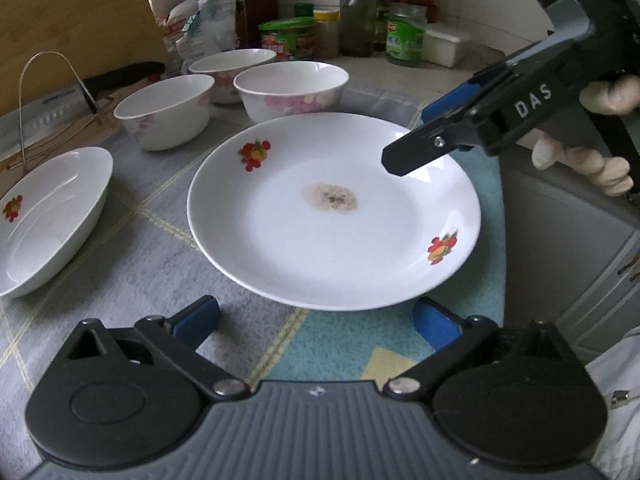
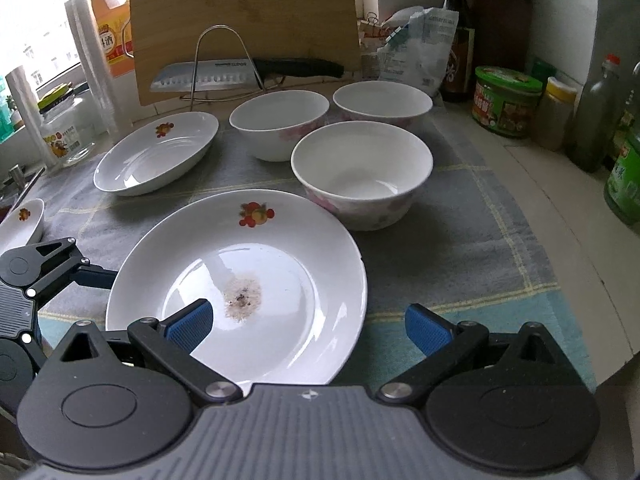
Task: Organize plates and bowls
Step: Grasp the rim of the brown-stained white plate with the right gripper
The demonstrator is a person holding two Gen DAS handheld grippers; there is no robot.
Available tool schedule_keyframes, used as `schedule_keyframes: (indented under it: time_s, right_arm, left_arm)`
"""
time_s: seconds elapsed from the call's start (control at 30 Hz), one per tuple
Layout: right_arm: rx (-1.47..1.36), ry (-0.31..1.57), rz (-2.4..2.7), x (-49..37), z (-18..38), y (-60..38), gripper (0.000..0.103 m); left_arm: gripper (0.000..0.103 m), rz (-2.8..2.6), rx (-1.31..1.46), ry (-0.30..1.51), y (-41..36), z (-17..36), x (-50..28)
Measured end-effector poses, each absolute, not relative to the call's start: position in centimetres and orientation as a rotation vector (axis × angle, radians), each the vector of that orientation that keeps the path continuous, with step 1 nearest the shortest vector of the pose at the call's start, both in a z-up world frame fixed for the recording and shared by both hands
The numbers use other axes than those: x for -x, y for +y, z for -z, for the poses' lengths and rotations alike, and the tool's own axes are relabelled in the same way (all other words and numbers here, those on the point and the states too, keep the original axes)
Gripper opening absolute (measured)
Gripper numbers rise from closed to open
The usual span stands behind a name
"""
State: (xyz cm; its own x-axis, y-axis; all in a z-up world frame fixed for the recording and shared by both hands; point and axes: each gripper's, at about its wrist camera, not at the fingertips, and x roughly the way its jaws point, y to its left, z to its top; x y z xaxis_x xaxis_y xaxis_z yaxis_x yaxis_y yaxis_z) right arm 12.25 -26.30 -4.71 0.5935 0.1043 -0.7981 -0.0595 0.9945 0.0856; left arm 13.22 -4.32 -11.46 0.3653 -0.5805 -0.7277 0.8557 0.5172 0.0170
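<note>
A round white plate [image 1: 334, 216] [image 2: 240, 280] with fruit prints and a worn brown spot in its middle lies on the cloth. My left gripper [image 1: 316, 320] is open, its jaws at the plate's near rim. My right gripper [image 2: 308, 326] is open above the plate's right edge, one finger over the plate, and shows in the left wrist view [image 1: 404, 140]. Three white bowls with pink flowers [image 2: 362, 174] [image 2: 280, 124] [image 2: 382, 104] stand behind the plate. An oval white dish [image 2: 156, 152] [image 1: 48, 216] lies at the left.
A grey checked cloth [image 2: 460, 240] covers the counter. A knife [image 2: 244, 72] on a wire stand and a cutting board [image 2: 240, 12] stand at the back. Jars and bottles [image 2: 506, 100] line the right. Another small dish [image 2: 22, 224] lies far left. The counter edge [image 2: 612, 364] is right.
</note>
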Motion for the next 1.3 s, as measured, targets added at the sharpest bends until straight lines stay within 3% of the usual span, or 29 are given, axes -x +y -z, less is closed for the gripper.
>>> schedule_keyframes:
  time_s: [0.57, 1.3]
  right_arm:
    - [-0.150, 1.013, -0.296, -16.2, 6.5, -28.5, 0.103]
    - [-0.043, 1.065, -0.478, -18.3, 7.2, -27.5, 0.103]
  left_arm:
    - [0.103, 0.948, -0.395, 0.693, -4.2, 11.7, -13.0]
    - [0.103, 1.051, -0.440, 0.663, -4.7, 11.8, -14.0]
